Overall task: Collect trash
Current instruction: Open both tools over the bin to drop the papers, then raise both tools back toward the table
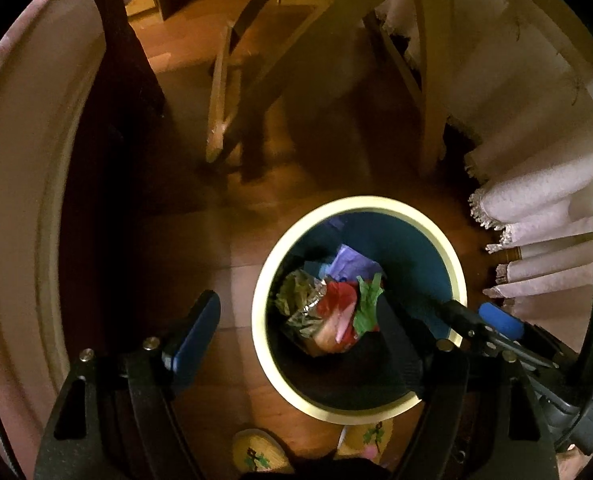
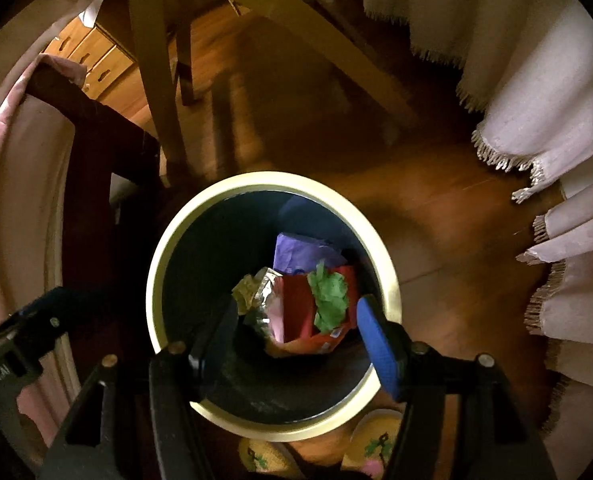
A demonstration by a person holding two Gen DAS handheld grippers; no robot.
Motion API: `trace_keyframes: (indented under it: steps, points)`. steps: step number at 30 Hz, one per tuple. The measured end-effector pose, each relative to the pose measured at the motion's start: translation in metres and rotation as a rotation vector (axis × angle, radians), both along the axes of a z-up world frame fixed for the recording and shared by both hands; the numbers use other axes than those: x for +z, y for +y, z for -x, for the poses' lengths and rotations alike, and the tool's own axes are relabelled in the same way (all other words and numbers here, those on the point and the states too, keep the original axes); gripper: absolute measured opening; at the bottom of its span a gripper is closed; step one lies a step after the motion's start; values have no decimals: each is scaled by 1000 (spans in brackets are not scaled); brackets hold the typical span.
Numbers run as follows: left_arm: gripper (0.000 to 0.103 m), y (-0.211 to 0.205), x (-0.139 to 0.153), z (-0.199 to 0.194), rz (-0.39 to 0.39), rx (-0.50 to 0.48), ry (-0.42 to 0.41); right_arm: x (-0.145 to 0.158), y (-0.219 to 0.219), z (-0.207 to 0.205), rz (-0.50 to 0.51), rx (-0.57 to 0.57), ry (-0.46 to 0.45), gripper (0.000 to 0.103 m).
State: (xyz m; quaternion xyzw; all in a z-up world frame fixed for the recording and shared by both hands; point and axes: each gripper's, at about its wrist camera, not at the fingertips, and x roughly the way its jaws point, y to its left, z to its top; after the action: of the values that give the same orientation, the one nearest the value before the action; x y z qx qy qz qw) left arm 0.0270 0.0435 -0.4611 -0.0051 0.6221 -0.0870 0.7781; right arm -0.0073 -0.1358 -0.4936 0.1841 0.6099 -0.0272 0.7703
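Your trash (image 2: pixel 304 300) lies in the bin (image 2: pixel 158 280); left gripper (image 1: pixel 296 320) and right gripper (image 2: pixel 296 328) hang agape, empty (more elsewhere? unseen).

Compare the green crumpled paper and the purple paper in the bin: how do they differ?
The green crumpled paper is scrunched into a ragged wad; the purple paper lies flatter, in broad folds. The green one sits atop the red wrapper; the purple one lies beyond it, nearer the bin wall. Both rest inside the bin, ungripped.
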Motion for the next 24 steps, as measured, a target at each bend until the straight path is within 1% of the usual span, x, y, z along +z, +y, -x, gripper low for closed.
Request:
trace_keyframes:
  steps: [5,8,9,13,14,16,17,19,22,23,24]
  points:
    - [79,5,27,0,-2,17,-1,27,3,7,8,1,-18,63]
    - [79,8,57,3,2,31,3,54,7,12,-6,5,0,63]
    - [79,9,71,5,3,35,1,66,9,14,-16,9,1,63]
    - [79,12,125,10,-5,36,-18,118,17,19,-26,31,-18,63]
    - [79,12,138,11,-7,36,-23,137,19,21,-34,37,-29,63]
    - [79,13,168,15,-22,37,-30,163,22,23,-42,49,-40,63]
    - [79,13,184,16,-27,36,-32,183,24,24,-43,57,-48,63]
    - [79,14,210,19,-33,34,-38,208,26,24,-47,63,-61,63]
    - [79,17,254,23,-36,45,-64,259,25,25,-53,73,-99,63]
    - [79,19,271,24,-36,52,-76,270,25,25,-52,78,-109,63]
    - [79,21,283,26,-39,58,-84,289,25,25,-47,90,-127,63]
